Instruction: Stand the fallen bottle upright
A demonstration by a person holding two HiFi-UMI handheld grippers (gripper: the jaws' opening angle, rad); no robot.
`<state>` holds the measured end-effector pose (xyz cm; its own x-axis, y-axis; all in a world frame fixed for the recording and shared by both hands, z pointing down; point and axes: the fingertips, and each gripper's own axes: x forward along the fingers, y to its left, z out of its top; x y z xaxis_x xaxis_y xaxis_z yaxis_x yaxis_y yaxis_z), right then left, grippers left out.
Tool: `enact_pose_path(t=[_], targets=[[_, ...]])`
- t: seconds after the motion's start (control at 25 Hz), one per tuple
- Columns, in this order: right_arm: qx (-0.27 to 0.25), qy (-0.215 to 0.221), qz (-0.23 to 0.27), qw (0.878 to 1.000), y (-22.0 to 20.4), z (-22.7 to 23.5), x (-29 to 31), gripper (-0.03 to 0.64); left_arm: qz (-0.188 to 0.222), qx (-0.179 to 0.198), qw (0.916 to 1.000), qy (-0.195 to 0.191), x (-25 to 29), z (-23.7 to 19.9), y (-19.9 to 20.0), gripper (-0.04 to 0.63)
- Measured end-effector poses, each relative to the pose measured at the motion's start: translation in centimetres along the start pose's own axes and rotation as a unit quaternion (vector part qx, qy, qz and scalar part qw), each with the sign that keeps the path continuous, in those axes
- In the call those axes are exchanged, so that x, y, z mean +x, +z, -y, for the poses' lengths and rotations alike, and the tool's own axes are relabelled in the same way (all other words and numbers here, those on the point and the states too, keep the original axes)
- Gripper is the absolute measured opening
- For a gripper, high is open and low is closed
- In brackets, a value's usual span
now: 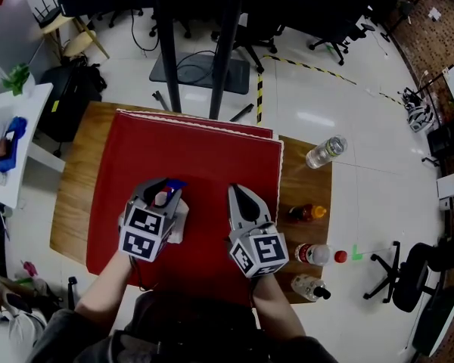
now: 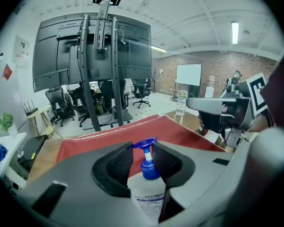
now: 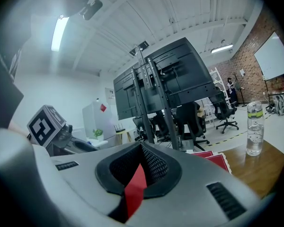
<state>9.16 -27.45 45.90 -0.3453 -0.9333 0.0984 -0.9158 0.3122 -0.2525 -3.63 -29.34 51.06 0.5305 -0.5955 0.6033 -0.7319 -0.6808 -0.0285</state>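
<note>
Left claw (image 2: 142, 146) clamped on pump bottle (image 2: 146, 200) at neck, over near-left part of red cloth (image 1: 197, 157). Right claw (image 3: 140, 145) pressed together, empty, over cloth's near-right part. Risk: neck grip lets body swing or slip; base landing tilted on soft cloth, bottle likely tips over.
</note>
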Motion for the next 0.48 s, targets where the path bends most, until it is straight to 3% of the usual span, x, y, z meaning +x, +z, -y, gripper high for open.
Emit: enact_pose_path(t=[0.32,0.48], targets=[[-0.009,0.002,0.005,1.0,0.7,-1.2,-1.5,0.0,0.112,0.022,0.9931,0.03,-4.1,1.6,2.6,0.16],[-0.013,0.003,0.007,1.0,0.6,-2.0,-2.4,0.0,0.13,0.02,0.9906,0.038,-4.6,2.4,1.6,0.16]])
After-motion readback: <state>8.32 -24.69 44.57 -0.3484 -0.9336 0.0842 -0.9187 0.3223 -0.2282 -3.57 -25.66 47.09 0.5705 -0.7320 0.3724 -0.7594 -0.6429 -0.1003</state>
